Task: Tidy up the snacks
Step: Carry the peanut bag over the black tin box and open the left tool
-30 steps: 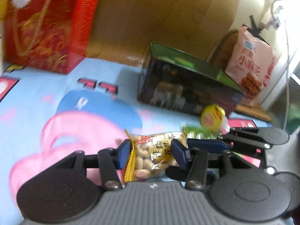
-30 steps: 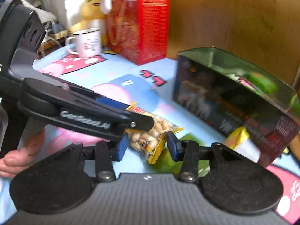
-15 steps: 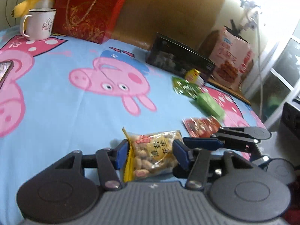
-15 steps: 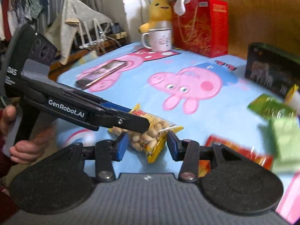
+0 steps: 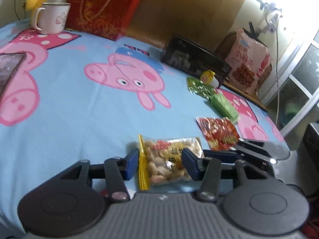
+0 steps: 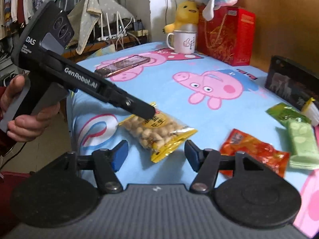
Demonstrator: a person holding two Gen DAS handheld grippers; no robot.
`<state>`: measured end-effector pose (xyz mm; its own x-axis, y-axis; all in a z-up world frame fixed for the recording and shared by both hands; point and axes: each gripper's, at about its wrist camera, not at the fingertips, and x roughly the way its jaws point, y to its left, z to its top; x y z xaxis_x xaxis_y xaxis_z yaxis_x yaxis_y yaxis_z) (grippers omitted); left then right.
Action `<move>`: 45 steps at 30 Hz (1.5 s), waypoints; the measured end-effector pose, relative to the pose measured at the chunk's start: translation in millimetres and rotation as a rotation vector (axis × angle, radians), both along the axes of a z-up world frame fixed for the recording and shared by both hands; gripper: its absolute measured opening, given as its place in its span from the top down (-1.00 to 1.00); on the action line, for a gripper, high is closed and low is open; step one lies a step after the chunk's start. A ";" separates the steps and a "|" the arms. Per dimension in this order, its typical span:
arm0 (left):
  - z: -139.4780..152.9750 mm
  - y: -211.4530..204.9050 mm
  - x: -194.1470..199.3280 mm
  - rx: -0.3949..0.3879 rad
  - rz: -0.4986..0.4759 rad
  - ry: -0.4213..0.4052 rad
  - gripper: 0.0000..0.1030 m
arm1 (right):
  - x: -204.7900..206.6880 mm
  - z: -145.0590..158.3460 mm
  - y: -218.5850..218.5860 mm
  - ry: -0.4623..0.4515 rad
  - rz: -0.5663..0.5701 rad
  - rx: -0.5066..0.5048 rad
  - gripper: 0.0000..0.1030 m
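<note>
A clear bag of peanuts with yellow ends sits between the blue pads of my left gripper, which is shut on it, jaws still closing. In the right wrist view the same bag hangs from the left gripper's tip just over the blue tablecloth. My right gripper is open and still opening, with the bag's yellow end between its pads and touching neither. A red packet, a pale green bar and a dark green packet lie to the right.
A black box stands at the back, with a yellow candy in front and a pink snack bag beside it. A mug, red gift box and phone occupy the far left. The table edge runs near my hands.
Both grippers pulled back from the black box toward the near table edge with the peanut bag. The right gripper's jaws have spread and let go of the bag's end.
</note>
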<state>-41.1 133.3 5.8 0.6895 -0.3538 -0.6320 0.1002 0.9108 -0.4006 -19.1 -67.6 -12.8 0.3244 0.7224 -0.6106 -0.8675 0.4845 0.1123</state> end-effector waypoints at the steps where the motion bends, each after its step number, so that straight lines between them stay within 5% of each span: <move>1: 0.3 -4.0 -0.5 0.016 -0.009 -0.003 0.09 | -0.3 0.4 -0.6 -0.014 -0.007 -0.002 -0.01; 2: 1.3 -8.4 -0.7 0.019 -0.023 -0.006 0.09 | -0.4 0.9 -2.8 -0.022 -0.012 -0.008 0.13; 10: 1.3 -69.8 12.9 -0.012 -0.212 -0.001 0.02 | -1.5 4.3 -70.3 -0.006 -0.068 -0.029 0.16; 16: 2.4 -149.9 28.7 0.024 -0.428 -0.006 -0.02 | -9.9 4.5 -148.8 0.048 -0.261 0.008 0.16; 21: 1.3 -197.2 54.6 0.038 -0.496 -0.008 -0.04 | -16.5 2.8 -184.8 0.035 -0.421 0.041 0.13; 29: 3.9 -184.9 71.5 0.093 -0.397 -0.042 -0.05 | 17.8 1.4 -158.6 0.027 -0.449 0.011 0.16; 38: 1.3 -83.3 50.1 -0.031 -0.169 -0.006 -0.08 | 29.1 -1.6 -75.4 0.005 -0.218 -0.006 0.16; 45: 11.0 -65.1 66.4 -0.059 -0.148 -0.013 -0.08 | 45.8 10.8 -57.3 -0.025 -0.200 0.007 0.19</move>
<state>25.3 68.2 16.8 0.6347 -0.4888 -0.5985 0.2373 0.8604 -0.4511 26.7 -125.0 -2.0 0.4766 0.6462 -0.5961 -0.7566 0.6467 0.0961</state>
